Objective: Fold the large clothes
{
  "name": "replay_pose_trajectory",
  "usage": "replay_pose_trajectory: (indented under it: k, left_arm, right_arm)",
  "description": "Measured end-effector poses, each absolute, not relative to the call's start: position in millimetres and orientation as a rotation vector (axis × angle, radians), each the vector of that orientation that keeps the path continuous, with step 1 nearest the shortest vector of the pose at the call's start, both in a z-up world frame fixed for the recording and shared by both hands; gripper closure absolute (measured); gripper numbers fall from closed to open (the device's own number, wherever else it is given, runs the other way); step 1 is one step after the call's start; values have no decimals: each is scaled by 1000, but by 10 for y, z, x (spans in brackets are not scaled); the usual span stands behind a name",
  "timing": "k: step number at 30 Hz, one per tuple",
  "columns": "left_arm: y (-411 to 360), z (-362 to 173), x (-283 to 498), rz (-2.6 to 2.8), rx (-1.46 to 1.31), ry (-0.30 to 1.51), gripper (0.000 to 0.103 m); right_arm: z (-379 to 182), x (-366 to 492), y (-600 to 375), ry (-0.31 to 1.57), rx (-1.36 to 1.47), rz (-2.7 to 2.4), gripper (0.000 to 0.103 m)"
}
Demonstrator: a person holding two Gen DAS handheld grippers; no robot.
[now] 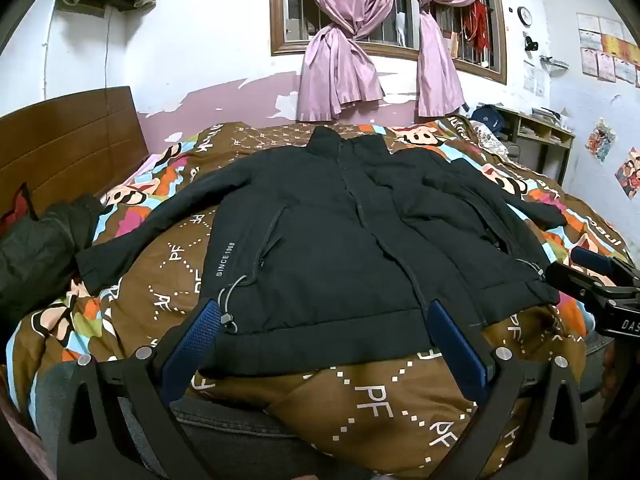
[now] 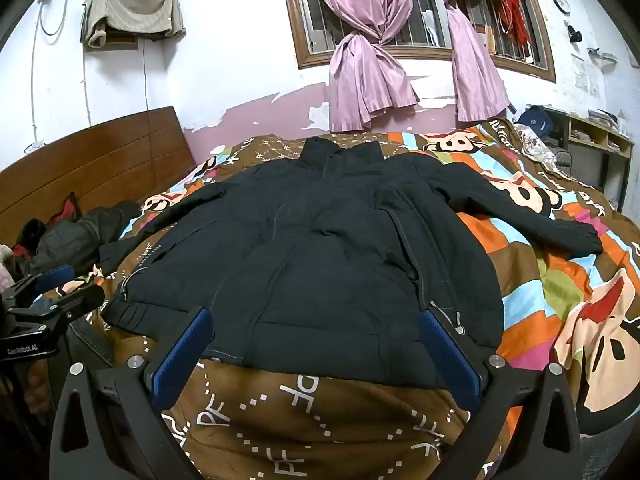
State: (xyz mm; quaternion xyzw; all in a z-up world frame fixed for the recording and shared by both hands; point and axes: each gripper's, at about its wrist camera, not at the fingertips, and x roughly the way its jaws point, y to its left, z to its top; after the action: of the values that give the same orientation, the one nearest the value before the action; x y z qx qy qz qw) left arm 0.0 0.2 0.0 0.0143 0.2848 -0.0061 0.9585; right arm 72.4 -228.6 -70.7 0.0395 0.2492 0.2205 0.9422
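Black and puffy, the jacket (image 1: 340, 240) lies flat on the bed, front side up, on top of a brown quilt (image 1: 360, 408) with cartoon faces and white letters. Its collar points to the far wall and its bottom edge is close to the cameras. Both sleeves are spread out to the sides. One sleeve reaches toward a dark pile of clothes (image 1: 44, 240) by the wooden headboard (image 1: 68, 140). A grey cord (image 1: 230, 300) hangs in a loop near the bottom edge.

The left gripper (image 1: 326, 330) has its blue fingers (image 1: 192, 352) spread wide, with nothing held between them. It sits just over the bottom edge of the jacket, and I cannot tell if it touches. The right gripper (image 2: 316, 340) is spread wide too, with nothing in it, over the other half of the bottom edge.

Pink curtains (image 2: 368, 60) hang tied up at the window (image 2: 420, 12) behind the bed. A beige cloth (image 2: 132, 12) hangs high on the white wall.
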Motion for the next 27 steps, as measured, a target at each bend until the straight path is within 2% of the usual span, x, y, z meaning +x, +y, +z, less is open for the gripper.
replay_pose_trajectory:
  k: [27]
  left_arm:
    - [-7, -1, 2, -11, 39, 580, 2]
  right_arm:
    - [-716, 745, -2280, 516, 80, 445, 0]
